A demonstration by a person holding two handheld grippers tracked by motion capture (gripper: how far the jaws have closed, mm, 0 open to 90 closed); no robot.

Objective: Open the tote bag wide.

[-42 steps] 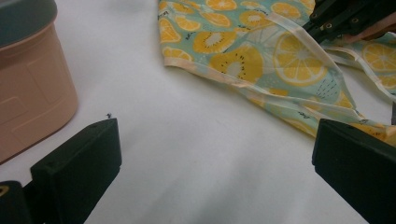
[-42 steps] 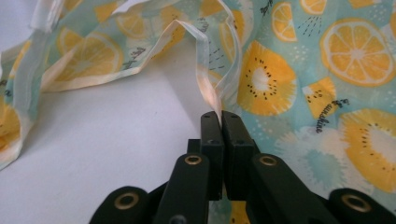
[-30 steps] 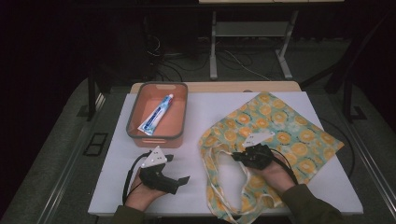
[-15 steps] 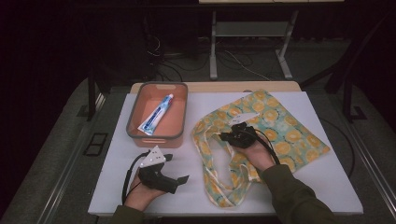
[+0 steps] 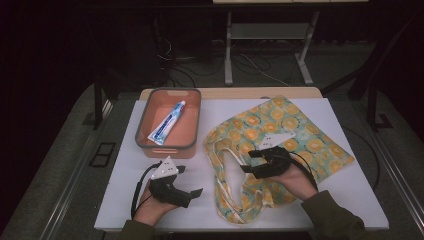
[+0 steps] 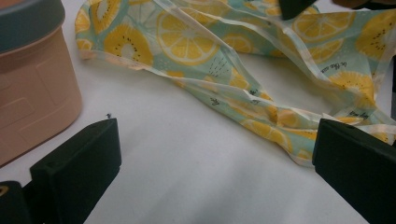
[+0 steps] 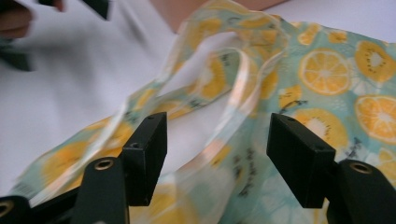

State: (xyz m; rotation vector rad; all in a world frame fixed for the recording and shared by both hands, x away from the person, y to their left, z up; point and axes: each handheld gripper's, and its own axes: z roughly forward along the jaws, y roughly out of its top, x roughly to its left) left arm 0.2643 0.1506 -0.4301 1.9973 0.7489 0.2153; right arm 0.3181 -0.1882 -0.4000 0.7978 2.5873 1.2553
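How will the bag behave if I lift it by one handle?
The bag is probably floppy: its cloth lies wrinkled flat on the table, so it should sag and drape. It looks thin and likely light. The handle loops loosely between the right claw's open jaws, so it may slide or bunch.

Bare table (image 5: 200, 200) between bin (image 5: 167, 145) and bag (image 5: 280, 130) (narrow).

Teal bag (image 5: 280, 132) with yellow citrus slices; salmon bin (image 5: 170, 125).

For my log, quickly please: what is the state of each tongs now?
Left tongs: open, holding nothing, over bare white table.
Right tongs: open, around the fruit-print bag handle, not closed on it.
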